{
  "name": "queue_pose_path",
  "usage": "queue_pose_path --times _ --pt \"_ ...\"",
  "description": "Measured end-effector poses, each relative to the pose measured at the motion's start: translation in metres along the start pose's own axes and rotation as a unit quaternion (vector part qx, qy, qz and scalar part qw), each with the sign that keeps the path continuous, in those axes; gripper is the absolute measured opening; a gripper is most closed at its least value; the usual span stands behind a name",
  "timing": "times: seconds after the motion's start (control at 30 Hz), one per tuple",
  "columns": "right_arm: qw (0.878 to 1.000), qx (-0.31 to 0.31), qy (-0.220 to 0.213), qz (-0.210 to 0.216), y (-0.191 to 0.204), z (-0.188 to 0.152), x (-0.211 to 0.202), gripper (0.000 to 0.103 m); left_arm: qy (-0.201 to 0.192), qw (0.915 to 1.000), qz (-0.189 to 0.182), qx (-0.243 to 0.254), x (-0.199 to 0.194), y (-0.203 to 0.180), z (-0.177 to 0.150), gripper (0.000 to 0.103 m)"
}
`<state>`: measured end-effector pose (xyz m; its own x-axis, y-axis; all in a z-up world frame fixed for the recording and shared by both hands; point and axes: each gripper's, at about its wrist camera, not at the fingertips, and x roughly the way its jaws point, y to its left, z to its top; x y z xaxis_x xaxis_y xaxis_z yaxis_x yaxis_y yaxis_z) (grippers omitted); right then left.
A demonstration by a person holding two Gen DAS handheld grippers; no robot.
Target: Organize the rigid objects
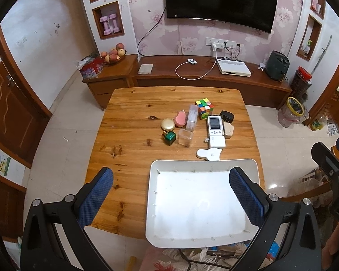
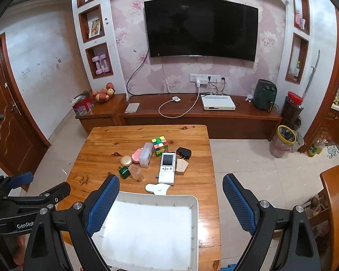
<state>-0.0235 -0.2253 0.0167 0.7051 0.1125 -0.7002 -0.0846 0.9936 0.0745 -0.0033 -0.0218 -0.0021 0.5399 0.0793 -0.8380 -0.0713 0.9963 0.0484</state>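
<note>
Left hand-held gripper [image 1: 171, 197] gapes wide, empty; right hand-held gripper [image 2: 171, 204] likewise, above white tray [image 2: 193, 221].

Plenty of bare wood is left on the desk [image 1: 128, 122] along its left side and far edge. The middle-right is pretty crowded: a puzzle cube [image 1: 204, 108], white handheld device [image 1: 215, 131], clear box [image 1: 185, 137] and green jar [image 1: 169, 137] are packed close together. The near edge is taken up by the white tray [image 1: 201, 166].
</note>
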Motion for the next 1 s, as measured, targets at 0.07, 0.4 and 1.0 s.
queue_pose_path --times 0.07,0.4,1.0 --pt "1.0 0.001 0.001 0.0 -0.001 -0.001 0.0 0.093 0.0 1.0 0.005 0.004 0.002 -0.001 0.002 0.102" --pt "1.0 0.003 0.006 -0.02 -0.001 0.014 0.014 0.093 0.015 0.9997 -0.018 0.011 0.024 0.006 0.027 0.102" --pt "0.998 0.031 0.039 -0.034 0.002 0.068 0.085 0.093 0.011 0.9987 -0.036 0.035 0.075 0.03 0.094 0.102"
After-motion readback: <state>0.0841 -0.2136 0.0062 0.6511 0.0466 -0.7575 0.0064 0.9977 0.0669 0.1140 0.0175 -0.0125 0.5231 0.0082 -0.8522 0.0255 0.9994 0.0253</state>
